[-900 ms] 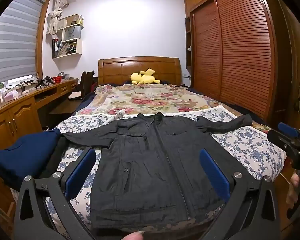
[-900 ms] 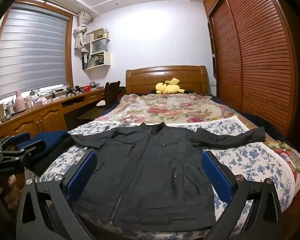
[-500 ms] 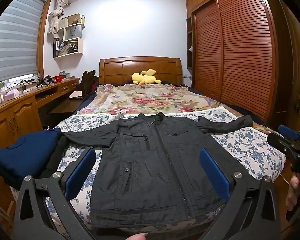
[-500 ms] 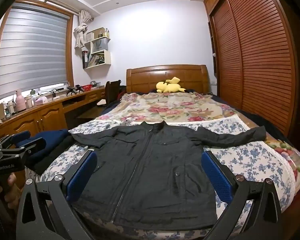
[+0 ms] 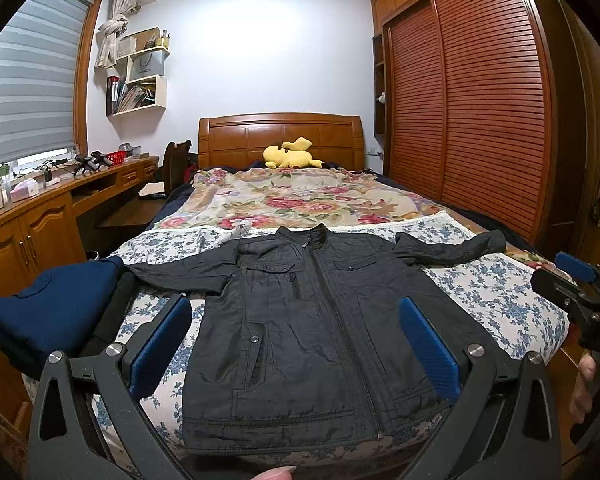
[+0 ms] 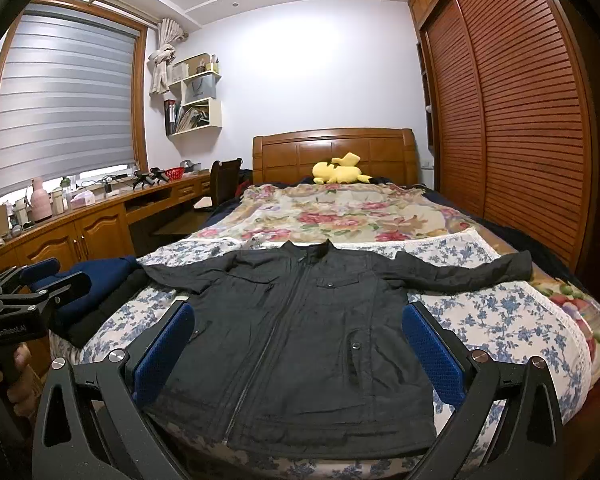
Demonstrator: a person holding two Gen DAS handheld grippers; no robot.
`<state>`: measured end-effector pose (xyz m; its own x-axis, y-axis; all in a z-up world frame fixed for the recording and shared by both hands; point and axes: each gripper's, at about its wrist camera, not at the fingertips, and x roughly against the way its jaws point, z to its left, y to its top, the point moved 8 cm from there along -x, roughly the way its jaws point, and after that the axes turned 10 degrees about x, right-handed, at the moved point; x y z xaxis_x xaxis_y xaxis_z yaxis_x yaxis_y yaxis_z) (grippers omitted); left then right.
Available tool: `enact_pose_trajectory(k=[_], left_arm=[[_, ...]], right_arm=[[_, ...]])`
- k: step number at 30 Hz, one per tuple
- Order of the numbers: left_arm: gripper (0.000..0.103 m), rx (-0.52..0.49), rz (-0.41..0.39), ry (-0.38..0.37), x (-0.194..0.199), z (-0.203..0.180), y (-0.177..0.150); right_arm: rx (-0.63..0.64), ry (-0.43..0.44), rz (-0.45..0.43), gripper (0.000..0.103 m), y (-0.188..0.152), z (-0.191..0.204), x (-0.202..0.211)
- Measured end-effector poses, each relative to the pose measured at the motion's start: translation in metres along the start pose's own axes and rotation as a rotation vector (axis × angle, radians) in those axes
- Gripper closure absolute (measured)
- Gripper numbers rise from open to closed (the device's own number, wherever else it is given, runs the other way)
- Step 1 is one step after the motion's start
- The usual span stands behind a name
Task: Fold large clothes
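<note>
Bed's blue-floral sheet bears flat black zip jacket; left gripper, right gripper both agape, empty. Only right view shows pink vase.

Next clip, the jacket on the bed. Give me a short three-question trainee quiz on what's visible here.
1. True or false: the black jacket lies spread flat, zipped, sleeves out to both sides.
2. What sits left of the jacket at the bed's edge? A) folded navy garment B) a pillow C) a laptop
3. Fill in: the left gripper and right gripper both have jaws ____, holding nothing.

Key: 1 true. 2 A, the navy garment. 3 open.
</note>
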<state>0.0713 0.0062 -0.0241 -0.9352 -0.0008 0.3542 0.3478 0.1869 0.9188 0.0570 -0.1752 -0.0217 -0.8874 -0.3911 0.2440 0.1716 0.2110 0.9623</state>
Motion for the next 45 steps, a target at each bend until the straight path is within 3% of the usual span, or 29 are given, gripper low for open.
enact_pose_trajectory(k=[45], left_arm=[[0.0,-0.01,-0.015,-0.001,0.009,-0.007,0.004]], right_arm=[[0.001,0.003,-0.005,0.0,0.0,0.001,-0.001]])
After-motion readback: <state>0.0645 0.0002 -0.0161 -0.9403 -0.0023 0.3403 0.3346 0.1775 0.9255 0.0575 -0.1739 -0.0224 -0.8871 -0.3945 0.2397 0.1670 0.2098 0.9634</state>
